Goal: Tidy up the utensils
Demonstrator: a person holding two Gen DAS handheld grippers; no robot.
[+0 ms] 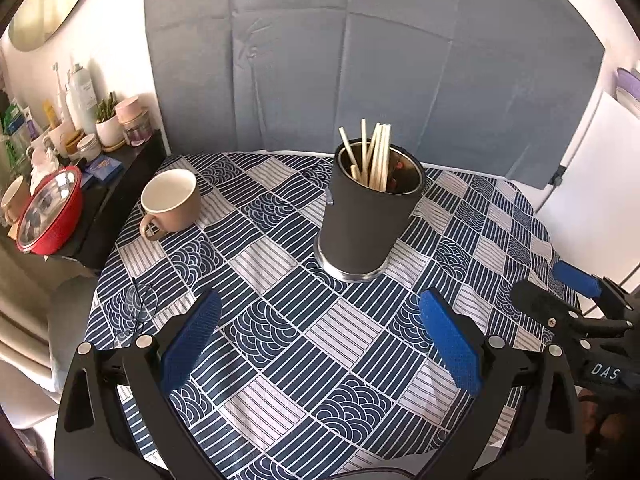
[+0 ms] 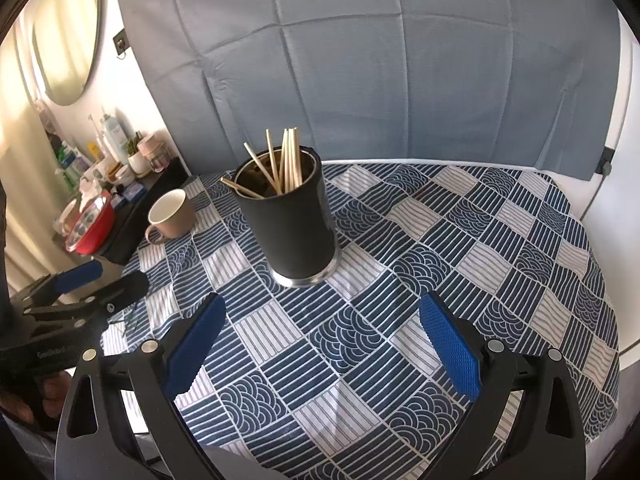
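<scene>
A black cylindrical holder point(image 1: 368, 216) with a steel rim stands upright mid-table and holds several pale wooden chopsticks point(image 1: 376, 152). It shows in the right wrist view point(image 2: 292, 224) too, with its chopsticks point(image 2: 284, 160). A beige mug point(image 1: 172, 200) sits to its left, also in the right wrist view point(image 2: 170, 214). My left gripper point(image 1: 320, 340) is open and empty, hovering over the cloth in front of the holder. My right gripper point(image 2: 320, 340) is open and empty, also in front of the holder.
The table wears a blue-and-white patterned cloth point(image 1: 304, 340). A side shelf at left carries a red bowl point(image 1: 52, 208), jars and bottles. A grey cloth backdrop point(image 1: 360, 60) hangs behind. The right gripper shows at the left view's right edge point(image 1: 560, 292).
</scene>
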